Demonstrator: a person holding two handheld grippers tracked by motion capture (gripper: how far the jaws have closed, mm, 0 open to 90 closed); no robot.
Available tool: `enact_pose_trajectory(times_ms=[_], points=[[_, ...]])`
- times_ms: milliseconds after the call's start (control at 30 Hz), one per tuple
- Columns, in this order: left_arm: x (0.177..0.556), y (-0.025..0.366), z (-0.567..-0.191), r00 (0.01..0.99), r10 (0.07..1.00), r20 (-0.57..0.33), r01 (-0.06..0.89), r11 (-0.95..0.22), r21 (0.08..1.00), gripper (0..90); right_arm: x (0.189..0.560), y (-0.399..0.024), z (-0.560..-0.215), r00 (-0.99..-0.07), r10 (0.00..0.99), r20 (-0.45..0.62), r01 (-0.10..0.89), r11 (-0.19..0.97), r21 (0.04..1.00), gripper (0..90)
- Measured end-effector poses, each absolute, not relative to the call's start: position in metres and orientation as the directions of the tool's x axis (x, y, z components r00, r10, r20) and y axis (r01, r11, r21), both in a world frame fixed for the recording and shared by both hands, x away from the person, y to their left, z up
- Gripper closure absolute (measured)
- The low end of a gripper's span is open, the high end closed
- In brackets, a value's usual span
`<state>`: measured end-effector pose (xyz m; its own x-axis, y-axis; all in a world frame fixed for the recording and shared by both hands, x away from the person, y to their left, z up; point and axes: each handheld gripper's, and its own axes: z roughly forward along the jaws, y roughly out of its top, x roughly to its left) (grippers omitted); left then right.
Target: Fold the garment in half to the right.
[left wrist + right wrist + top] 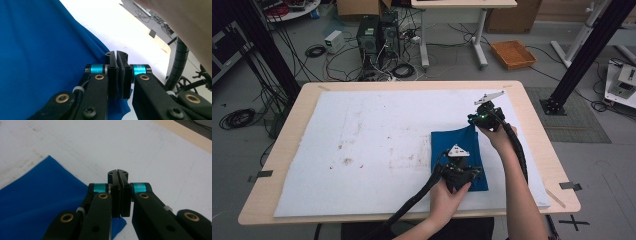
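Blue folded cloth runs 12-to-6 on our worktop; right gripper jaws look clamped on its far corner, left gripper jaws on its near right edge.

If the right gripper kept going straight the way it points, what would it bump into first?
Probably nothing soon: ahead of the right gripper lies only the bare white mat, then the table edge. Depth is hard to judge.
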<state>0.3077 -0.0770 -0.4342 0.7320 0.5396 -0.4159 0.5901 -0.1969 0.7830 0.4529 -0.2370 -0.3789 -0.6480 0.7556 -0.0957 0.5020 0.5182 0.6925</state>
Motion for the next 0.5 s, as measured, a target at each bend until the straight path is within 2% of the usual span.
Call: enact_pose_trajectory(times_ms=[33,133,233,300,500], points=[[0.308,-0.078,-0.435,0.741,0.52,-0.426,0.584,-0.184,0.791,86.2,0.452,-0.237,-0.38,-0.641,0.76,-0.113,0.5,0.524,0.689,89.7],[0.307,-0.078,-0.435,0.757,0.489,-0.433,0.572,-0.176,0.801,65.5,0.45,-0.242,-0.385,-0.592,0.796,-0.131,0.517,0.499,0.695,83.0],[0.303,-0.075,-0.431,0.779,0.483,-0.4,0.534,-0.177,0.827,55.3,0.445,-0.253,-0.387,-0.539,0.837,-0.096,0.54,0.431,0.723,75.2],[0.301,-0.069,-0.426,0.788,0.484,-0.381,0.512,-0.169,0.842,53.0,0.441,-0.261,-0.385,-0.516,0.854,-0.067,0.563,0.396,0.726,70.0],[0.299,-0.03,-0.403,0.798,0.521,-0.303,0.433,-0.145,0.89,49.9,0.397,-0.285,-0.382,-0.492,0.868,0.073,0.531,0.232,0.815,63.7]])
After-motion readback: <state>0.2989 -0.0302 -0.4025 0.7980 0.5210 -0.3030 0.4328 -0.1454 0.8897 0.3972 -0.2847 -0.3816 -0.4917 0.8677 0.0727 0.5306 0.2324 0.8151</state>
